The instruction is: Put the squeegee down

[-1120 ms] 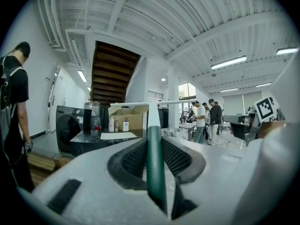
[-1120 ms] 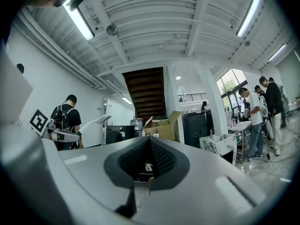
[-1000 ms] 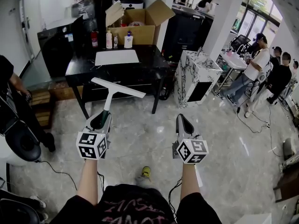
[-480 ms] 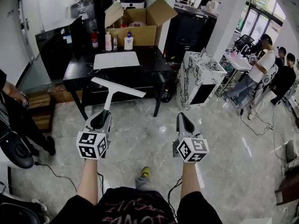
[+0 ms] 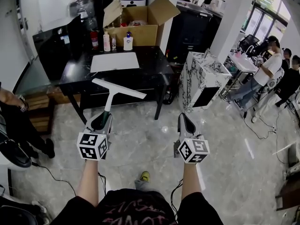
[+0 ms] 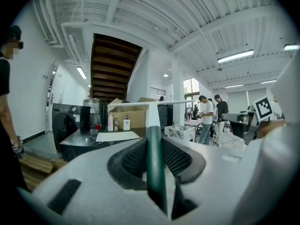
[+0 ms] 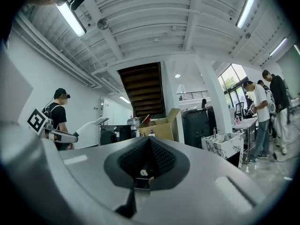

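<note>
The squeegee (image 5: 110,94) has a white blade, a white neck and a green handle. My left gripper (image 5: 101,121) is shut on the handle, and the blade stands out ahead of it, tilted, in front of the black table (image 5: 77,71). In the left gripper view the green handle (image 6: 155,159) runs between the two pads, with the blade across the top. My right gripper (image 5: 183,122) hangs level beside it to the right, shut with nothing in it. The right gripper view shows its pads (image 7: 148,159) closed together, and the squeegee (image 7: 92,123) at the left.
On the table lie a white board (image 5: 115,61), bottles (image 5: 127,41) and an open cardboard box (image 5: 136,25). A marble-patterned cabinet (image 5: 202,78) stands to the table's right. Several people (image 5: 269,64) stand at the far right, one person (image 5: 11,114) at the left. Cables (image 5: 262,125) cross the floor.
Both grippers keep their pose, and the squeegee stays held. The table, box and cabinet have come a little nearer, and the people at the right have slid towards the frame's edge.
</note>
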Tool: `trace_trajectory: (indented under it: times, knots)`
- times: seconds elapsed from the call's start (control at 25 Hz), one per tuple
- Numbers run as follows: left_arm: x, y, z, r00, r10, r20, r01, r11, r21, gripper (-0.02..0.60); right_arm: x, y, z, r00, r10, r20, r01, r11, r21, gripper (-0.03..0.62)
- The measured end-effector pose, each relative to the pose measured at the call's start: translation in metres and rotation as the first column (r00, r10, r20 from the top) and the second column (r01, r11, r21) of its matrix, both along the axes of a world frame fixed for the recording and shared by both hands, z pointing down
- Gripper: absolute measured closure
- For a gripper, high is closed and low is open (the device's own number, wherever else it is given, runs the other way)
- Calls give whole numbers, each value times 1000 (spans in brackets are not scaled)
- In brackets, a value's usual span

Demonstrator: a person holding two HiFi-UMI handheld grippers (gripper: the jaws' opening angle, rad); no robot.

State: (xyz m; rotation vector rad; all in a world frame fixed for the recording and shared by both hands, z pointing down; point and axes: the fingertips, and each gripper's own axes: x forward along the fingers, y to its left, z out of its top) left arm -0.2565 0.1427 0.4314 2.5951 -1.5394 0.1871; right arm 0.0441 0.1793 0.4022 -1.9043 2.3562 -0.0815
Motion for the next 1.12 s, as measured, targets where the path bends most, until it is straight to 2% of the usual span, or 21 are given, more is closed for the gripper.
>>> trace_trajectory:
  times: [0.56, 0.76, 1.12]
  knots:
    - [58, -97, -3, 1000, -5, 24, 5, 1000, -11, 477, 59, -98, 7, 1000, -3, 14, 3, 1000, -19, 585]
    - [76, -126, -8, 1000, -18, 23, 19, 1000, -6, 477, 73, -131, 0, 999, -31, 6, 31, 999, -8, 585]
    - [108, -155, -5, 1000, -15, 19, 15, 1000, -14, 477, 99, -159, 9, 999, -47, -7, 47, 998, -30, 585]
